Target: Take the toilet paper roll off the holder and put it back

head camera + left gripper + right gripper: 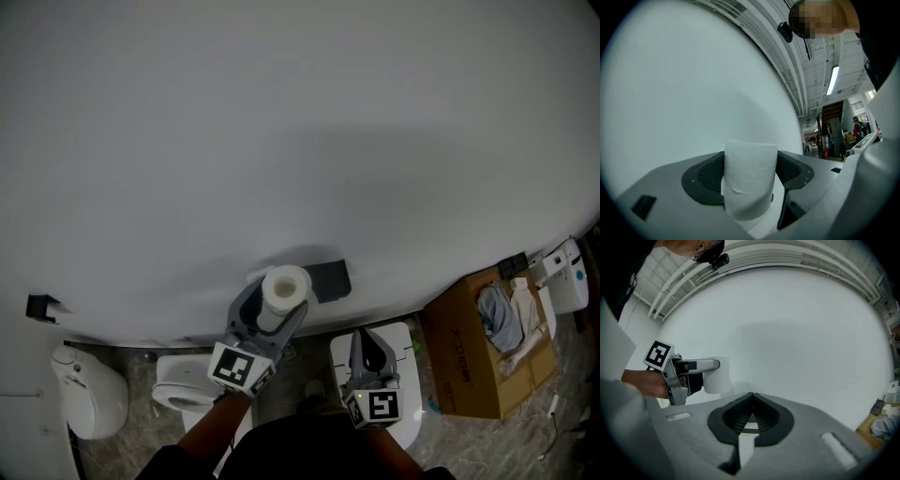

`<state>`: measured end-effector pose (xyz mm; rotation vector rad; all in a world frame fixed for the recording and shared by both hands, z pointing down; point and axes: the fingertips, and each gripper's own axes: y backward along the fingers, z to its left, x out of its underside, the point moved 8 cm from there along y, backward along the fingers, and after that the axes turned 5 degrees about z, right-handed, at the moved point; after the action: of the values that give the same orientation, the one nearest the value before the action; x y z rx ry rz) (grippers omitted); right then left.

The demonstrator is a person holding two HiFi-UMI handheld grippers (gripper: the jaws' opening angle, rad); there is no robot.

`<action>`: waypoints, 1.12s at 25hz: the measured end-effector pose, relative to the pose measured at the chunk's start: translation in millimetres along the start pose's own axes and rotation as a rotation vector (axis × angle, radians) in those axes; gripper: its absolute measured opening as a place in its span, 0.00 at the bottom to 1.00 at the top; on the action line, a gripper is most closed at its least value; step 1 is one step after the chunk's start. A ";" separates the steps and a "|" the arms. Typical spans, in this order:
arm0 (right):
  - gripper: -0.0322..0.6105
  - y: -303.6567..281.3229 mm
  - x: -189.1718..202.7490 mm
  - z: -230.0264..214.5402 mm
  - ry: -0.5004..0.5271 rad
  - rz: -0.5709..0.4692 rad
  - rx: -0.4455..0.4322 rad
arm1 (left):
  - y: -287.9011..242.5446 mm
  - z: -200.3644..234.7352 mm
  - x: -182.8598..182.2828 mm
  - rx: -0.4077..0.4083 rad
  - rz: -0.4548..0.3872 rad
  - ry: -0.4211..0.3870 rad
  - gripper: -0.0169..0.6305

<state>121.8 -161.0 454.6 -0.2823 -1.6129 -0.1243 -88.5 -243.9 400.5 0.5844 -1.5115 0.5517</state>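
roll in my left grip, holder at its 3 o'clock

white wall [281,141] ahead. my left gripper [277,306] clamps the toilet paper roll [286,286] by its sides, core end facing up at me. the dark holder [329,278] sits just beside it at 3 o'clock. my right gripper [371,345] is pinched shut, empty, farther off. the cardboard box [469,347] print is unreadable.

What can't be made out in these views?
Holder: head view, partly behind the toilet paper roll; shape unclear.
Toilet: head view, partly covered by the left gripper's marker cube and the arm.
Cardboard box contents: head view, too small.
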 end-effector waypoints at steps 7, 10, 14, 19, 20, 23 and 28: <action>0.05 -17.6 9.4 -24.3 0.005 0.018 0.030 | -51.0 6.4 20.1 0.031 0.050 -0.018 0.53; 0.05 -23.9 14.2 -33.6 -0.006 0.027 0.043 | -67.2 11.3 31.8 0.024 0.072 -0.021 0.53; 0.05 -31.3 18.7 -48.4 -0.021 0.041 0.050 | -88.0 9.5 49.6 0.032 0.125 -0.019 0.53; 0.05 -37.1 26.8 -66.9 -0.025 0.061 0.060 | -100.9 6.4 63.3 0.041 0.163 -0.043 0.53; 0.05 -38.8 27.0 -69.5 -0.032 0.062 0.062 | -102.7 6.9 65.2 0.035 0.170 -0.049 0.53; 0.05 -42.7 28.1 -73.9 -0.045 0.058 0.058 | -104.4 7.1 69.1 0.008 0.194 -0.028 0.53; 0.05 -49.7 35.7 -84.0 -0.055 0.076 0.075 | -105.2 14.9 79.5 0.017 0.208 0.004 0.53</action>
<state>188.7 -226.2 500.1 -0.2908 -1.6550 0.0028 -30.6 -334.5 478.2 0.4413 -1.5748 0.7260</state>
